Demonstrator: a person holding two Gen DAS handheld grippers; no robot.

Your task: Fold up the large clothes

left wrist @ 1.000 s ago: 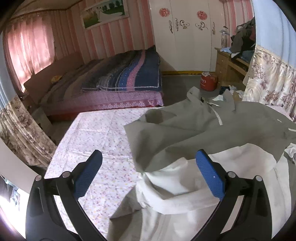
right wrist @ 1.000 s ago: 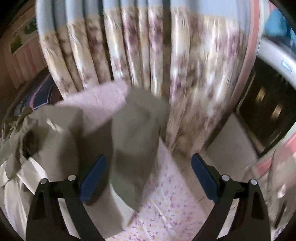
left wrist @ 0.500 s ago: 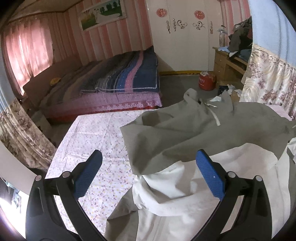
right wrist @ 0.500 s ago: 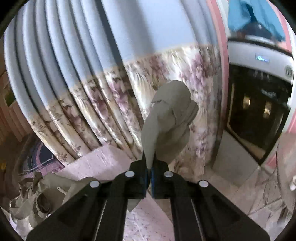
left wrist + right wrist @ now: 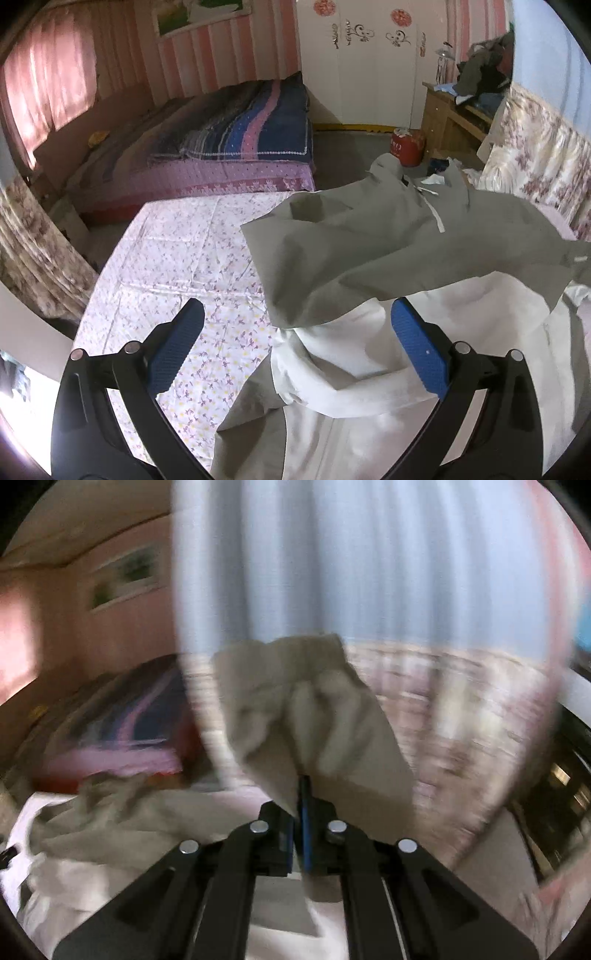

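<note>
A large grey-green jacket [image 5: 388, 240] with white lining [image 5: 369, 369] lies spread on the floral sheet [image 5: 177, 266]. My left gripper [image 5: 295, 343] is open, low over the jacket's near edge, with the white lining between its blue pads. My right gripper [image 5: 301, 805] is shut on a bunched piece of the jacket, likely a sleeve [image 5: 306, 709], and holds it up in the air. The rest of the jacket [image 5: 110, 812] lies lower left in the blurred right wrist view.
A bed with a striped blue and pink blanket [image 5: 240, 133] stands beyond the sheet. A white wardrobe [image 5: 369, 62], a wooden desk [image 5: 454, 114] and a red can [image 5: 406, 147] are at the back right. Floral curtains [image 5: 535, 158] hang on the right.
My right gripper closed on the jacket piece, lifted it and is now swinging left, blurring the view. The left gripper stayed open and nearly still; the jacket shifted slightly.
</note>
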